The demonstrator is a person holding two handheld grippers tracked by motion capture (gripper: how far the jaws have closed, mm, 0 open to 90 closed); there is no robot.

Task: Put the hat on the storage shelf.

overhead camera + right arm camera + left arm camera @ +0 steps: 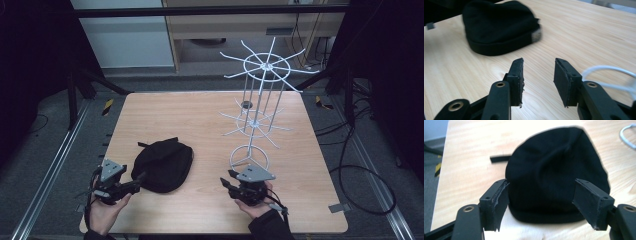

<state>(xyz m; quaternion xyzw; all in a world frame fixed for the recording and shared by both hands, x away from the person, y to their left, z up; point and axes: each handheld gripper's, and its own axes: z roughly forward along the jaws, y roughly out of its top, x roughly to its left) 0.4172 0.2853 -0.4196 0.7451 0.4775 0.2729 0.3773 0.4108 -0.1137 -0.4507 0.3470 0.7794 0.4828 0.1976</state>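
- The jaws of the left gripper are spread wide, with nothing between them; the near edge of the cap is framed between them, just ahead of the pads.
- The jaws of the right gripper are parted by a narrower gap and are likewise empty, held low over bare table.
- The cap is seen lying flat on the table, on the near left, just beside the left gripper and well apart from the right gripper.
- A strap is seen sticking out at the cap's far side.
- The cap is judged soft, light and limp: it is likely to fold and sag when lifted, and little grip force should be needed.
- The thicker band at the rim is judged the best hold, since one layer of fabric may slip.
- A wire rack stands at the right, its base ring near the right gripper.
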